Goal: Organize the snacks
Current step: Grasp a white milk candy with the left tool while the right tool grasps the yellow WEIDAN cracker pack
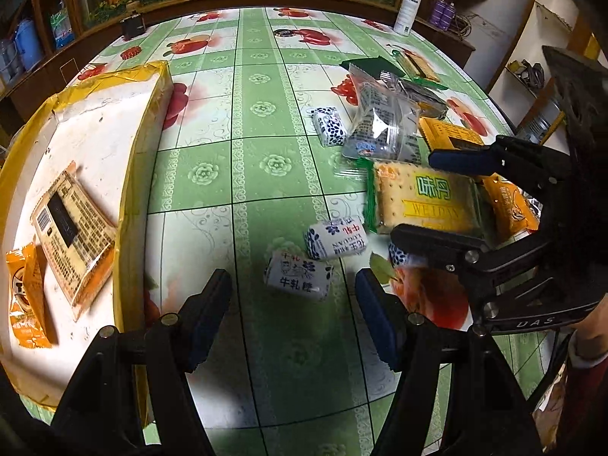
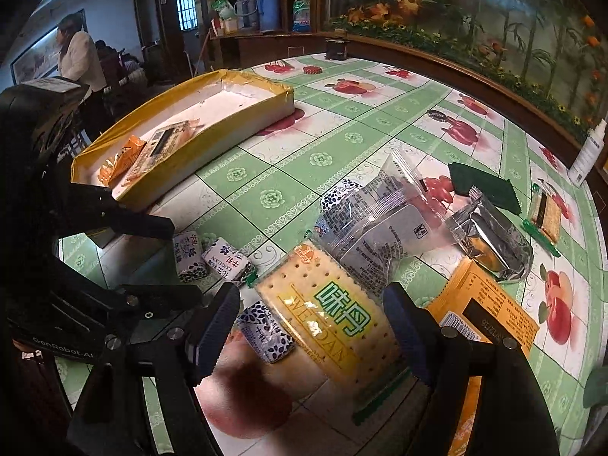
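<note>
A yellow-rimmed white tray (image 1: 114,125) at the left holds an orange packet (image 1: 26,296) and a tan cracker pack (image 1: 72,235); it also shows in the right wrist view (image 2: 235,129). My left gripper (image 1: 294,311) is open just above the table, near a white-and-blue milk candy (image 1: 298,275). A second candy (image 1: 334,239) lies beyond it. My right gripper (image 2: 311,326) is open, its jaws on either side of the green-and-yellow cracker pack (image 2: 334,319), apart from it. It also appears in the left wrist view (image 1: 414,197).
A snack pile lies on the right: a clear grey pouch (image 2: 376,228), a silver-wrapped cake (image 2: 490,239), an orange box (image 2: 490,311), a dark green packet (image 2: 482,186), more candies (image 2: 266,334). A spray bottle (image 1: 408,7) stands at the far edge. A person (image 2: 79,60) stands behind.
</note>
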{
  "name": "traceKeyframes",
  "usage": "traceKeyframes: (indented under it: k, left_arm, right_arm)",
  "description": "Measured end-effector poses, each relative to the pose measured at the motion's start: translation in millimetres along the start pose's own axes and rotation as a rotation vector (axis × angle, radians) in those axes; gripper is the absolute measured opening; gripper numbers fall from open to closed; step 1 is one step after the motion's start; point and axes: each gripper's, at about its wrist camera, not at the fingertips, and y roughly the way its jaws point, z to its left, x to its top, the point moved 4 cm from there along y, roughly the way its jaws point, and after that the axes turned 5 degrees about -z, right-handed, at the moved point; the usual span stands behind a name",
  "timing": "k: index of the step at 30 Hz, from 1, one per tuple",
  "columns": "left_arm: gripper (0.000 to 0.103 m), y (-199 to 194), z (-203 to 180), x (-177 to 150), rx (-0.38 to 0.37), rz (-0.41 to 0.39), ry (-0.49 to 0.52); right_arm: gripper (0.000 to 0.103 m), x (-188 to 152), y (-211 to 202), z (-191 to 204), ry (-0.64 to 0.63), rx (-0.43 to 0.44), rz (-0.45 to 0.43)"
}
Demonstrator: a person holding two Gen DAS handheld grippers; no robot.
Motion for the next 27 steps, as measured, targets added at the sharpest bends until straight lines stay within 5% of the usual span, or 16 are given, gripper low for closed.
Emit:
traceKeyframes:
  k: [3, 5, 7, 12, 18, 27]
  left_arm:
    - [0.062, 1, 0, 1, 0.022, -0.014, 0.022]
    - [0.040, 1, -2, 1, 0.049, -0.029, 0.051]
    - [0.029, 0, -4, 1, 0.039, -0.037, 0.065]
    - [0.029, 0, -3, 0, 0.019, -0.050, 0.066]
    - [0.028, -10, 3, -3, -0.012, -0.067, 0.023]
    - [0.028, -46, 17, -2, -0.058, -0.141, -0.049]
  right_arm:
    - [0.080, -2, 6, -2, 0.001, 0.012, 0.013]
    - [0.080, -3, 6, -3, 0.016, 0.026, 0.016]
    - [0.077, -5, 6, -4, 0.030, 0.032, 0.022]
    - [0.077, -16, 7, -1, 0.028, -0.011, 0.043]
    - [0.048, -21, -10, -1, 0.117, -0.021, 0.004]
    - [0.048, -26, -43, -3, 0.269, 0.014, -0.087]
